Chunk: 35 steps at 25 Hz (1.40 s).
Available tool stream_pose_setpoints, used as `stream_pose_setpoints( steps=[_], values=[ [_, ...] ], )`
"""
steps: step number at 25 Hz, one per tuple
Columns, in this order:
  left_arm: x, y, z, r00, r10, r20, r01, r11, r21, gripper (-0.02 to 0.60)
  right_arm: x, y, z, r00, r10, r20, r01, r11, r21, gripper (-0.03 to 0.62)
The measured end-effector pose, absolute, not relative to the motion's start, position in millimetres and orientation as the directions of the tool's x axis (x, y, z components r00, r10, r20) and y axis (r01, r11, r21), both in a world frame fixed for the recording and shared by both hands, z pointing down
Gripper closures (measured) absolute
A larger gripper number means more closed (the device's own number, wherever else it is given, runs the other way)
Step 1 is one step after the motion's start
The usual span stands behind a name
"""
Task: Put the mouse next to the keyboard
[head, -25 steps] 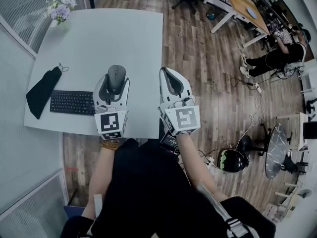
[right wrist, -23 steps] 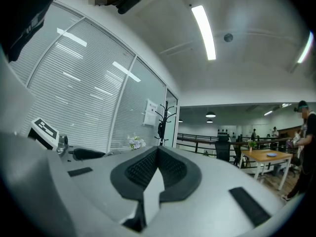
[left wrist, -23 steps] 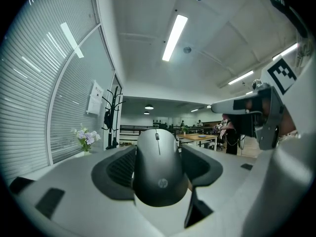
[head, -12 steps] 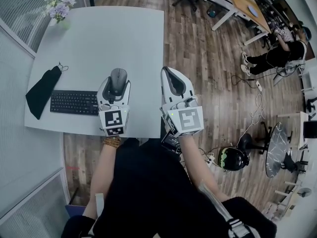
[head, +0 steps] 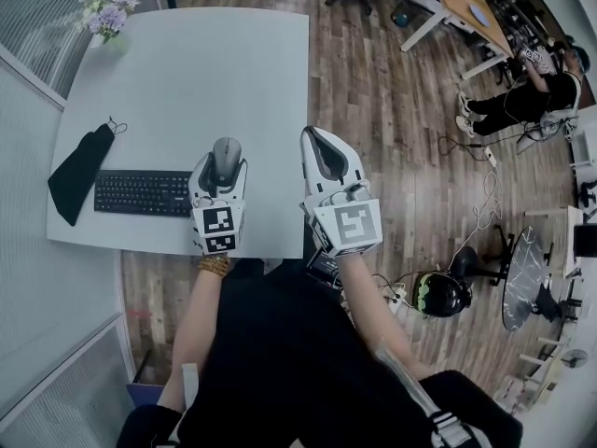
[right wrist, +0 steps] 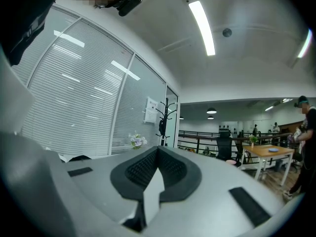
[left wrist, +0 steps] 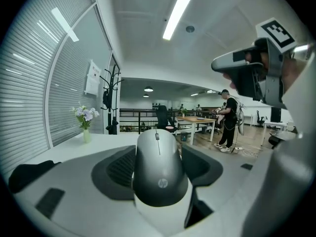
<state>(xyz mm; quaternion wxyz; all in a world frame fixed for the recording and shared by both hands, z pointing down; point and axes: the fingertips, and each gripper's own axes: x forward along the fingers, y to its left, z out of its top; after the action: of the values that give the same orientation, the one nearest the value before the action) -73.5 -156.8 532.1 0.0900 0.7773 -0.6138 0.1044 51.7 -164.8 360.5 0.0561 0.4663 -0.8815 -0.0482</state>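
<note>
One dark grey mouse (head: 225, 153) is sitting between the two pads of the left tongs (head: 224, 163). The pads are pressing on its two flanks, so these tongs are pinching the mouse. In the left gripper view the mouse (left wrist: 159, 169) is filling the gap of the left tongs (left wrist: 159, 157). Its wheel end is pointing away from the camera and its rounded back is coming toward it. In the head view the mouse is being held just to the right of the keyboard's right end, near it but apart from it. Whether its underside is touching the bench I cannot tell.

There are two tongs. The right tongs (head: 324, 149) are hanging further to the right of the keyboard, past the mouse. They are at about the bench's right edge, beside the wooden floor (head: 392, 110). In the right gripper view the right tongs (right wrist: 157, 169) are showing their dark pads pressed together, with nothing between them.

There is one black keyboard (head: 142, 194), lying on the one white bench (head: 215, 63) close to its near edge. One black pouch (head: 82, 171) is lying slanted just to the left of the keyboard, with a small cord at its far end. One vase of flowers (head: 110, 17) is standing well beyond the keyboard, at the far left corner of the bench.
</note>
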Motion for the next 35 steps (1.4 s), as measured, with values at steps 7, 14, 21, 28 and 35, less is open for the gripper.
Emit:
stream_pose_setpoints(
  steps=[7, 14, 21, 28, 35],
  values=[
    [-72, -158, 566, 0.229, -0.913, 0.338, -0.972, -0.235, 0.023, 0.290, 52, -171, 370, -0.556, -0.828, 0.075, -0.817, 0.561, 0.133, 0.597],
    [-77, -156, 597, 0.222, -0.892, 0.395, -0.974, -0.223, 0.045, 0.290, 44, -173, 375, -0.566, -0.820, 0.087, -0.809, 0.572, 0.132, 0.597],
    [-81, -151, 627, 0.220, -0.865, 0.452, -0.975, -0.212, 0.068, 0.290, 37, -175, 383, -0.574, -0.812, 0.107, -0.801, 0.584, 0.134, 0.597],
    [-77, -148, 659, 0.230, -0.830, 0.508, -0.973, -0.213, 0.093, 0.290, 32, -179, 389, -0.577, -0.806, 0.128, -0.795, 0.591, 0.138, 0.597],
    [-69, -143, 687, 0.240, -0.791, 0.563, -0.970, -0.211, 0.116, 0.290, 35, -181, 389, -0.576, -0.806, 0.136, -0.793, 0.592, 0.147, 0.597]
  ],
)
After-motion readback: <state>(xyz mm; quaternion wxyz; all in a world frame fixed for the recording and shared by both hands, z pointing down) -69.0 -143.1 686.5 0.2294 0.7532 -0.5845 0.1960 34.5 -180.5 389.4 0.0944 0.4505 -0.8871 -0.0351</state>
